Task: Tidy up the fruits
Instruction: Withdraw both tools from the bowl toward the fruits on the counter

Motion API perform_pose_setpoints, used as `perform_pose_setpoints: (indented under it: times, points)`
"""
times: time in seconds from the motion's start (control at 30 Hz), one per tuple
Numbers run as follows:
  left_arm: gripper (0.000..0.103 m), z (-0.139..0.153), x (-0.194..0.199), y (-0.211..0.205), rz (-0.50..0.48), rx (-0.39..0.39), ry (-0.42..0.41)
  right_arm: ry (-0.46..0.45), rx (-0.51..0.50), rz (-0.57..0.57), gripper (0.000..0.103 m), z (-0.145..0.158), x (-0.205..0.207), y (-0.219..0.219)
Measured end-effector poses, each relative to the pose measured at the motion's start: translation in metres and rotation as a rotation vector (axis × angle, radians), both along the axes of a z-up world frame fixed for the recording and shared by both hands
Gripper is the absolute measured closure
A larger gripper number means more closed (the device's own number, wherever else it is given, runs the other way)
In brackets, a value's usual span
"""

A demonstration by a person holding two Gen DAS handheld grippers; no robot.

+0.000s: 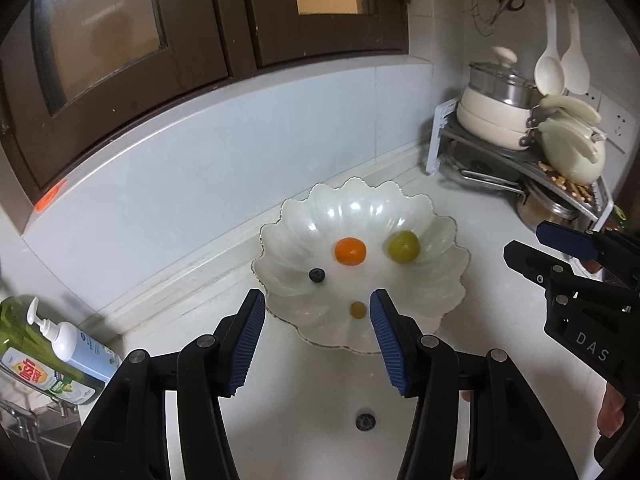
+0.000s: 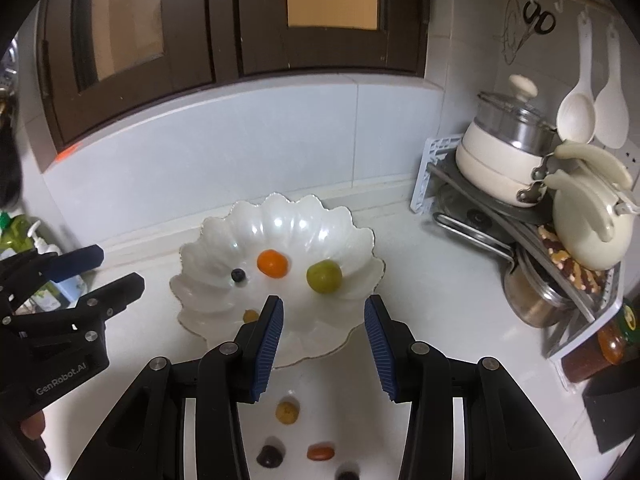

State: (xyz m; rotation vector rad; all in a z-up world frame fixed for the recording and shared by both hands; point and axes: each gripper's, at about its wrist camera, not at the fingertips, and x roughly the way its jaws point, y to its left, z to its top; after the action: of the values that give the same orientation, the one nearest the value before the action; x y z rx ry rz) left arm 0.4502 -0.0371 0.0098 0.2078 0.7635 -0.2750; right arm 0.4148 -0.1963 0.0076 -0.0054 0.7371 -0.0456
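Both hand-held grippers stand empty above the white countertop (image 1: 500, 240), jaws parted with nothing between the blue pads. Left gripper (image 1: 318, 336) hangs over the near rim of the scalloped white bowl (image 1: 444, 280), angled downward; right gripper (image 2: 324, 340) sits alongside it in the same attitude, and each appears at the edge of the other's view. Ahead of the fingers, inside the bowl, lie an orange fruit (image 2: 272, 263), a green fruit (image 2: 324, 277) to its right, a blueberry (image 2: 238, 275) to its left, and a small yellow-brown fruit (image 1: 357, 310) close to the near rim, just beside the left gripper's right pad in that view. These four appear deposited deliberately, as the bowl seems to be the collection point. Behind the fingertips, nearer the person, loose pieces remain on the counter: a yellowish fruit (image 2: 287, 412), a dark one (image 2: 269, 456), an orange-red one (image 2: 320, 451), and a blueberry (image 1: 365, 422) beneath the left gripper. Judgement: sorting is partly complete, and the empty, half-spread jaws suit a return for the remaining small, round pieces, which may roll if nudged. A pot rack (image 2: 496, 208) stands far right of the right gripper, clear of the work.
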Motion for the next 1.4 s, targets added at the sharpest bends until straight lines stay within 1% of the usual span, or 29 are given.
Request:
perform_pose_setpoints:
  times: [0.27,0.4,0.63,0.93,1.4]
  points:
    - [0.049,0.016,-0.03,0.005,-0.025,-0.031,-0.043,-0.054,0.011,0.0,0.059,0.015,-0.034,0.004]
    - [0.049,0.019,-0.043,0.006,-0.038,-0.034,-0.056,-0.091,0.009,-0.008,0.059,0.022,-0.052,0.007]
    - [0.049,0.021,-0.068,0.007,-0.063,-0.044,-0.082,-0.114,0.01,-0.012,0.059,0.024,-0.075,0.01]
    - [0.049,0.015,-0.094,0.007,-0.087,-0.07,-0.077,-0.129,0.002,-0.041,0.059,0.017,-0.106,0.011]
    - [0.049,-0.002,-0.127,0.01,-0.109,-0.065,-0.083,-0.137,-0.01,-0.101,0.059,0.006,-0.144,0.013]
